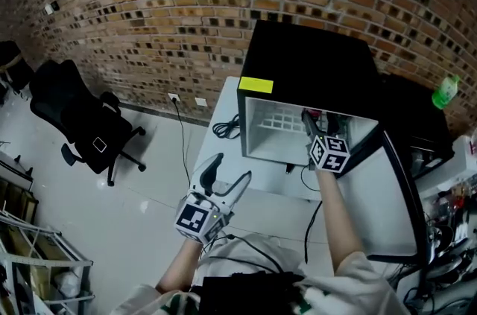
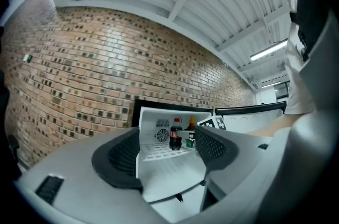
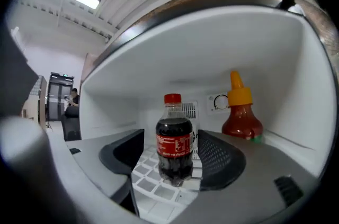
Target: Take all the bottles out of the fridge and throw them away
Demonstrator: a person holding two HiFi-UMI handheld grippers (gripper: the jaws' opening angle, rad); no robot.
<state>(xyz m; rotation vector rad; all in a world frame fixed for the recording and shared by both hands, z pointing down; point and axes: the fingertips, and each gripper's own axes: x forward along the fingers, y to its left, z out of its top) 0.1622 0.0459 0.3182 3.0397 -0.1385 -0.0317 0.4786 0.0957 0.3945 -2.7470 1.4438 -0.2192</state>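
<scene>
On the left, the left claw [image 2: 168,150] hangs in front of the white surface [image 1: 223,116]. It is released, with its two dark mesh-faced pads wide apart and nothing between them. Beyond it on the surface stands the small black fridge [image 1: 313,60] with a white interior, and its door [image 1: 402,194] is open to the right.

Inside, on the white wire-grid shelf [image 3: 153,186], a small clear plastic cola bottle [image 3: 174,143] with a red cap and red label band stands upright near the front. The right claw [image 3: 170,159] is inside the fridge with one pad on either side of the bottle's lower body. A gap shows on each side, so the claw is not yet clenched and the bottle is framed rather than held.

The cola bottle looks full, so it is probably heavy for its size and stiff under pressure. Its smooth round wall may be slick if chilled. The label band at mid-body seems the best place to grip it, taken squarely so it does not tip on the grid.

Further right and deeper in, by the rear wall's dial, stands a red squeeze sauce bottle [image 3: 242,121] with a yellow-orange nozzle cap. Its walls are likely softer, so a gentle hold round the wide belly, well below the tapering neck, would suit it.
</scene>
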